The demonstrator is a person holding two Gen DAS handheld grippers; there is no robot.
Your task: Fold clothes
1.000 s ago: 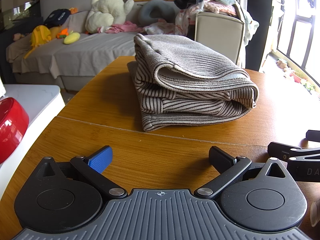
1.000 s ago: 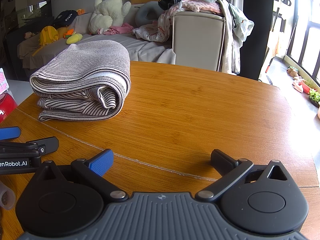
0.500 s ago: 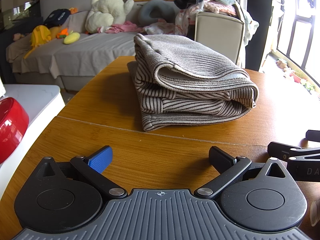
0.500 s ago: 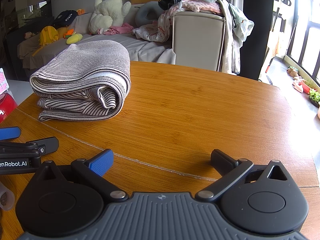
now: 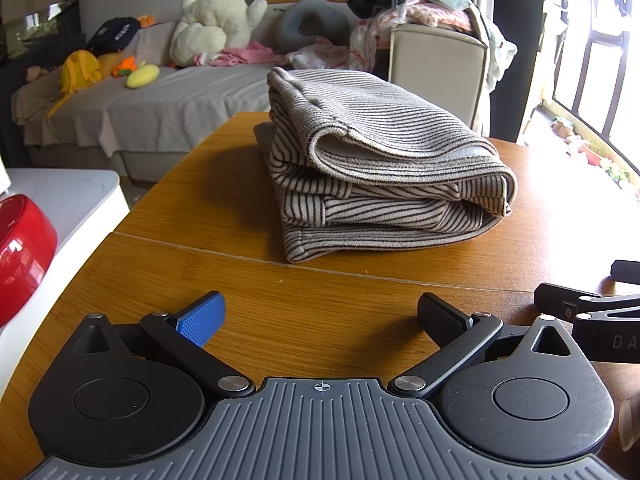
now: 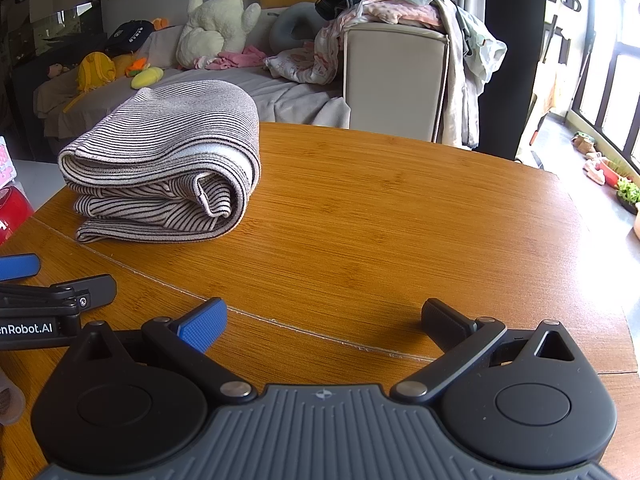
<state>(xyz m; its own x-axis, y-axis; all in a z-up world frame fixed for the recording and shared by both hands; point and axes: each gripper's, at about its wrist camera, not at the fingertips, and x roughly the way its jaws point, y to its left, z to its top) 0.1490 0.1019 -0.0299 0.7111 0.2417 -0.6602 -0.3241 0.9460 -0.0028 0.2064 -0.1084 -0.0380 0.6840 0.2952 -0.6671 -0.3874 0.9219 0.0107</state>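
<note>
One folded striped garment (image 5: pixel 384 160) (on table (image 5: pixel 200 208)); two hand-held grippers (image 5: pixel 320 320) (image 6: pixel 324 320) wide open, empty.

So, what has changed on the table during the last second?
Nothing visibly changed. The folded striped garment lies in the same place on the wooden table, and the left gripper and right gripper are both open, empty and in their earlier places.

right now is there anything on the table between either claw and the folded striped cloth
Nothing visible. Only bare wooden table lies between the open left claw and the folded striped cloth. The open right claw also has bare wood toward the cloth, which sits off to its left.
</note>
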